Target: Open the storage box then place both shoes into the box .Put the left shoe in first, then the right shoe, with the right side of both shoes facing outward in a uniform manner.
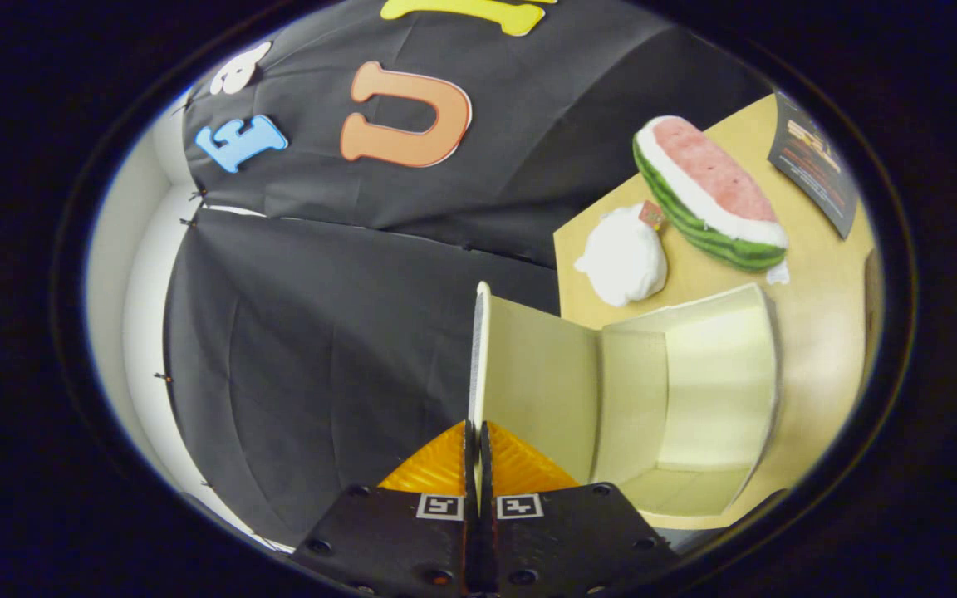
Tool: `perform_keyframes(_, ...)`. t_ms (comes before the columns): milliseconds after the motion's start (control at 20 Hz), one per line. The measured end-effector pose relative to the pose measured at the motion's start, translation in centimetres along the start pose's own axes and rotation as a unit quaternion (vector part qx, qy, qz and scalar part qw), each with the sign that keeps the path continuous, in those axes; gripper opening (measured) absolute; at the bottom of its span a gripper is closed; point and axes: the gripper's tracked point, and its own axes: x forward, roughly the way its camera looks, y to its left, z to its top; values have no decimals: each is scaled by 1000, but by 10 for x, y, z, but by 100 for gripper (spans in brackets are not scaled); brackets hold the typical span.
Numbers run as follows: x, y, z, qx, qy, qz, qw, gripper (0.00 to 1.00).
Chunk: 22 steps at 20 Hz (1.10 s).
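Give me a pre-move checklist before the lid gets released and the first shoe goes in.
1. Hand-held gripper pinching the box lid: ok, both orange fingers closed on its edge.
2. Lid swung open: ok, it stands clear of the opening.
3. Storage box interior free: ok, nothing seen inside.
4. Watermelon toy and white plush clear of the box: ok, both sit beyond it on the table.
5. Left shoe located: cannot tell.
6. Lid stays open once released: cannot tell.

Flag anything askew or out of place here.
Nothing looks damaged or spilled. The gripper jaws are shut on the storage box's open lid, swung wide; the box inside is bare. A watermelon plush and white plush lie beyond it.
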Motion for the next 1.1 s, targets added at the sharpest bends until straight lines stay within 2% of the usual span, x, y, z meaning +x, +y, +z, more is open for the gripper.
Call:
perform_keyframes(500,70,23,-6,18,10,-15,1000,0)
perform_keyframes(550,83,24,-4,12,5,-15,1000,3)
perform_keyframes(600,73,31,-2,8,1,-11,1000,4)
perform_keyframes(650,79,38,-2,7,-3,-1,1000,13)
perform_keyframes(900,46,44,7,-5,-19,8,1000,55)
perform_keyframes(1100,13,28,23,-9,-38,-3,999,82)
